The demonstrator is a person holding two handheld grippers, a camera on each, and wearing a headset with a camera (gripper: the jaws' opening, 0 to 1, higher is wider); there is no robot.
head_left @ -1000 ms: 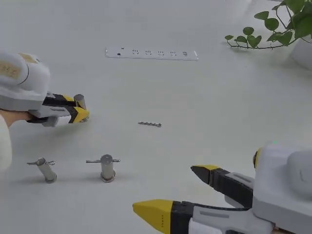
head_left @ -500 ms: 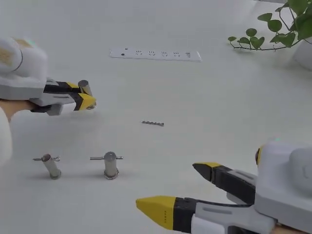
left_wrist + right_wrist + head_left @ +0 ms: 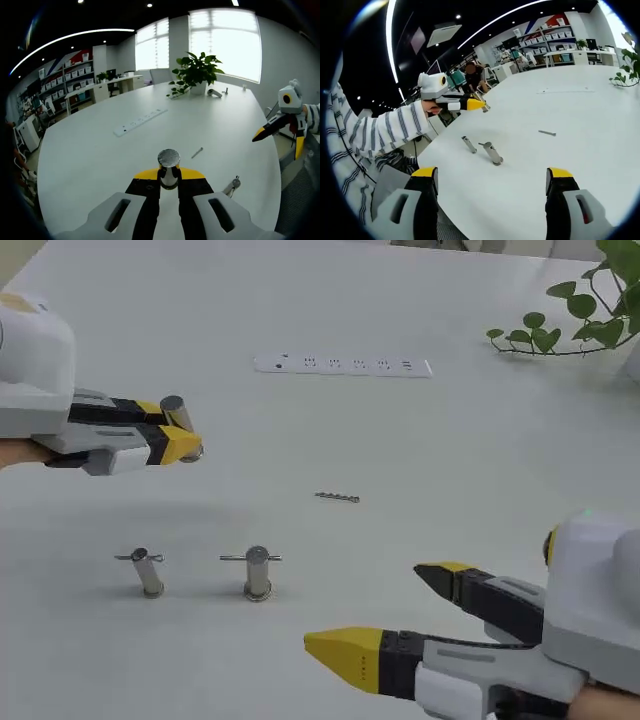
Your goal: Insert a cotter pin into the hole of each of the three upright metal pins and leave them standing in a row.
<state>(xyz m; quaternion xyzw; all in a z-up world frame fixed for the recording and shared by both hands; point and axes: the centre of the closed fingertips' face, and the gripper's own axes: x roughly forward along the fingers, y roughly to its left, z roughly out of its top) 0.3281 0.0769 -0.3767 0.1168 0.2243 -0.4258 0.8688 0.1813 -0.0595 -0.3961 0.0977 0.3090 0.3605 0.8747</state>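
White counter (image 3: pixel 480 460), and over its left side the left gripper (image 3: pixel 180 435) has its fingers clamped on a bare metal pin (image 3: pixel 174 410), held upright. Nearer the person, the left standing pin (image 3: pixel 148 573) and the right standing pin (image 3: pixel 258 573) stand side by side, each with a cotter pin through its head. A loose cotter pin (image 3: pixel 337 498) lies flat, well apart from both grippers. The right gripper (image 3: pixel 365 606) hovers at the near edge, fingers spread wide. Beyond lie a power strip (image 3: pixel 343 365) and a leafy plant (image 3: pixel 585 310).

White pwr strip (image 3: pixel 343 365) flat on white table (image 3: pixel 480 440), leafy plant (image 3: pixel 583 305) at far rt edge.
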